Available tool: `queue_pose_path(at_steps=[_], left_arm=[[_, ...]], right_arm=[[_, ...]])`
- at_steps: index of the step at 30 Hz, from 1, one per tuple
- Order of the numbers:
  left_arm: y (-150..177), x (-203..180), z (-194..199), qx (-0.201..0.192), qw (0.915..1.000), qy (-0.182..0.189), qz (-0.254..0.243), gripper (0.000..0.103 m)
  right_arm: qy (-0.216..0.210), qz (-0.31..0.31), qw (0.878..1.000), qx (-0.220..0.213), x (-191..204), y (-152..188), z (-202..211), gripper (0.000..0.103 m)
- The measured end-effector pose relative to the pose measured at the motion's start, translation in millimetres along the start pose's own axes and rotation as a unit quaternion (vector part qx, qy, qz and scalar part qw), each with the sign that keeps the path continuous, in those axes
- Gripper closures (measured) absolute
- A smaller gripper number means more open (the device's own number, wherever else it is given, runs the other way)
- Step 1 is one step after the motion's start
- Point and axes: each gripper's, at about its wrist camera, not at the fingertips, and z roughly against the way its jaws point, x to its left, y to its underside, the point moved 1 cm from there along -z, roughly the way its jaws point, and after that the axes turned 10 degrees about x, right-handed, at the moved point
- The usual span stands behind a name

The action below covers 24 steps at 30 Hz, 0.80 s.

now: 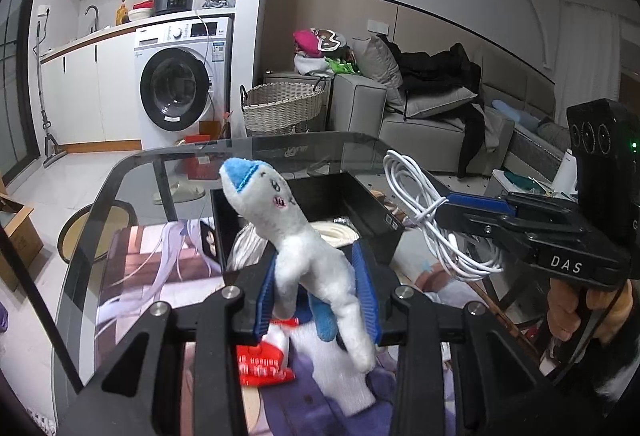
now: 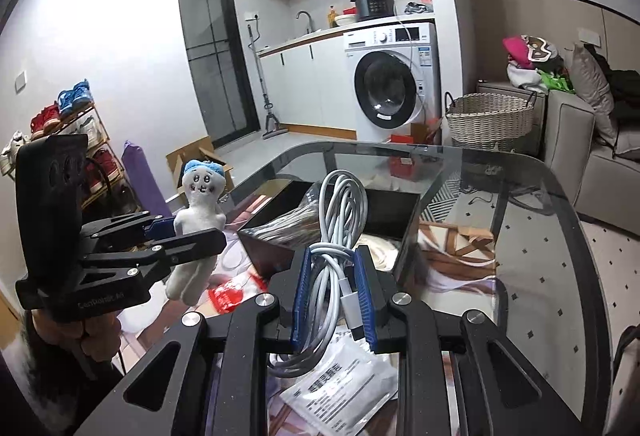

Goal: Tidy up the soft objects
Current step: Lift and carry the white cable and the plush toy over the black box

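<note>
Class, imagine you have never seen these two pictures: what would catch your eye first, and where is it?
First, the small white plush doll with a blue cap, pinched upright in the left gripper above the glass table. Next, the coiled white charging cable clamped in the right gripper, raised over the open black box. Behind both stands a white washing machine.

White letters "DAS" stand on the black body of the right gripper (image 1: 444,209), seen in left wrist view. On the left gripper (image 2: 188,232) base, faint text like "GenRobot.AI", not sure. Red packet (image 1: 264,364) and white pouch (image 2: 344,384) have print, too blurred to read. Glass table (image 1: 288,151) edge shows mirrored logo, unreadable.
</note>
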Motion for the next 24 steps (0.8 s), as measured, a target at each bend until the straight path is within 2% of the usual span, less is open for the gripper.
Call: queue_pose_path(at_steps=[24], left_arm=[[-42.5, -3.4, -35.8, -0.026, 0.9995, 0.012, -0.014, 0.068]], right_arm=[[0.015, -0.022, 1.0, -0.01, -22.3, -34.9, -31.3, 0.081]])
